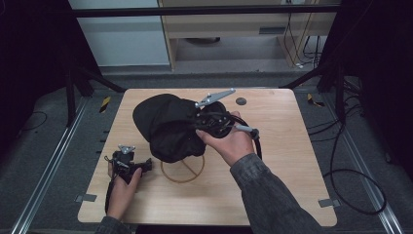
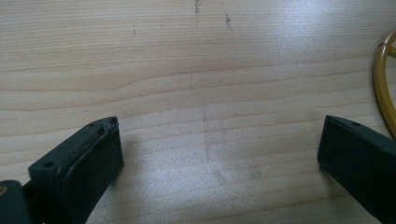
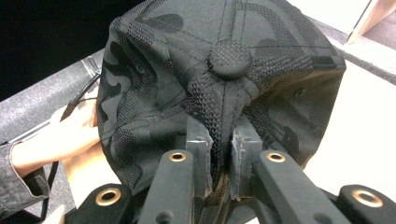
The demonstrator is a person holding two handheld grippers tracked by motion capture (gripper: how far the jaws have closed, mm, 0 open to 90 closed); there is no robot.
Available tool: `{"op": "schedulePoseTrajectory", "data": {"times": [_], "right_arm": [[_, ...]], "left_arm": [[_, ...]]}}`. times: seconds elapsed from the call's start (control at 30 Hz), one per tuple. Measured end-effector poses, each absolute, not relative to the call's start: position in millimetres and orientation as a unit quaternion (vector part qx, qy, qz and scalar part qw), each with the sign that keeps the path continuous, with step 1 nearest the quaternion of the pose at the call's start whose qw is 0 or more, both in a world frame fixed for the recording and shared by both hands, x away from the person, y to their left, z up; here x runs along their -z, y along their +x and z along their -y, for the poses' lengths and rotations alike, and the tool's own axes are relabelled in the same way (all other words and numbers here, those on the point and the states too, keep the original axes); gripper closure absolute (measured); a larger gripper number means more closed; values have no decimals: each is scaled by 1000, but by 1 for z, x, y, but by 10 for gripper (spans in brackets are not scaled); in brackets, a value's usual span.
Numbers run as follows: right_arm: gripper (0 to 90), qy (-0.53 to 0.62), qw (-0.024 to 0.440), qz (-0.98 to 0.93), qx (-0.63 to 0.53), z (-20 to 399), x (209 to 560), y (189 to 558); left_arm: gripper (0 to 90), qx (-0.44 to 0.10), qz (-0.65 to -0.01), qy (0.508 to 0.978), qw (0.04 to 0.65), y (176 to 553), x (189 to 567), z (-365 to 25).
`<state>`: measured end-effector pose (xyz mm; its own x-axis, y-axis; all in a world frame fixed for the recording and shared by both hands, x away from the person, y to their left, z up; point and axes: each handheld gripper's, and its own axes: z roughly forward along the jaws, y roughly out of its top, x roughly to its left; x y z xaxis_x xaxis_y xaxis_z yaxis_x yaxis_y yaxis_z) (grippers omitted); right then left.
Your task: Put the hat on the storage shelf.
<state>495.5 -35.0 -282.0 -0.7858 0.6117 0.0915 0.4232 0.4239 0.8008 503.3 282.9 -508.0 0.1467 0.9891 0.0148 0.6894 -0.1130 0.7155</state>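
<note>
Above the middle of the light wooden table, the right gripper clamps a fold of the black camouflage fabric cap, held directly over the yellow wire ring stand; the left gripper rests nearby, jaws apart

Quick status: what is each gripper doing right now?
Left gripper: open, holding nothing, jaws wide apart over the bare table.
Right gripper: closed on the black cap, pinching its fabric.
</note>
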Motion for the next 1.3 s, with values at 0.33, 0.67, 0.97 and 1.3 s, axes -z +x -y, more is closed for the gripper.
{"op": "schedulePoseTrajectory", "data": {"times": [0.33, 0.67, 0.97, 1.3], "right_arm": [[770, 312, 108, -836, -439, 32, 281, 499], [679, 318, 109, -834, -438, 32, 280, 500], [590, 320, 104, -835, -436, 32, 281, 501], [315, 344, 99, -818, -451, 42, 273, 494]], "left_arm": [[0, -259, -599, 700, 290, 503, 508, -283], [0, -257, -598, 701, 290, 503, 508, -283], [0, -259, -598, 701, 290, 503, 508, -283], [0, -258, -598, 701, 289, 503, 508, -283]]}}
